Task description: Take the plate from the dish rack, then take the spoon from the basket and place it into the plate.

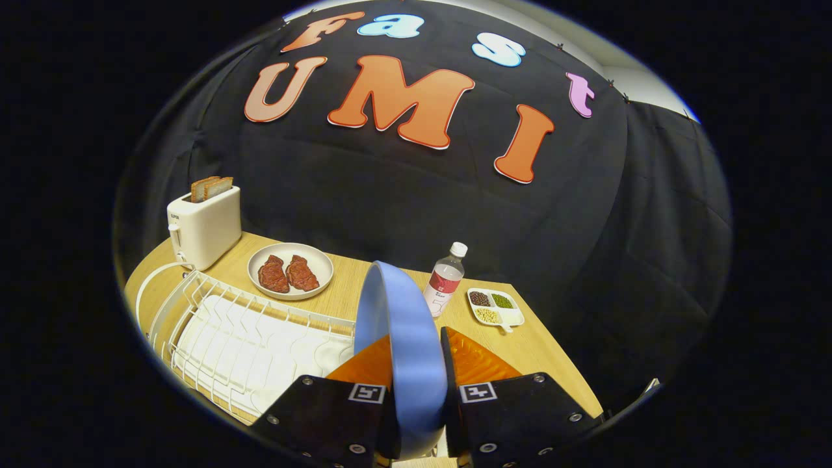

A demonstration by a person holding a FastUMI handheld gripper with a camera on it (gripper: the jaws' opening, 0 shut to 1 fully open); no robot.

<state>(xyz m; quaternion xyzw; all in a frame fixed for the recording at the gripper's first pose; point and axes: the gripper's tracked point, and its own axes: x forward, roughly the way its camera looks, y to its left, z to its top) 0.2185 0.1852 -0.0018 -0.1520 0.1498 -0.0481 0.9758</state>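
A blue plate (403, 331) stands on edge between my fingers, its rim rising ahead of them. My gripper (416, 354) is shut on the plate, one finger pressed on each face, and it holds the plate up above the table. The white wire dish rack (247, 338) lies below and to the left of the fingers, with no dishes in the part I can see. The plate hides the table directly ahead of the fingers.
The wooden table (546, 351) carries a white toaster (203, 227) with bread slices at the far left and a grey plate (290, 270) holding two red meat pieces. A water bottle (446, 279) and a small divided dish of beans (495, 306) stand to the right of the blue plate.
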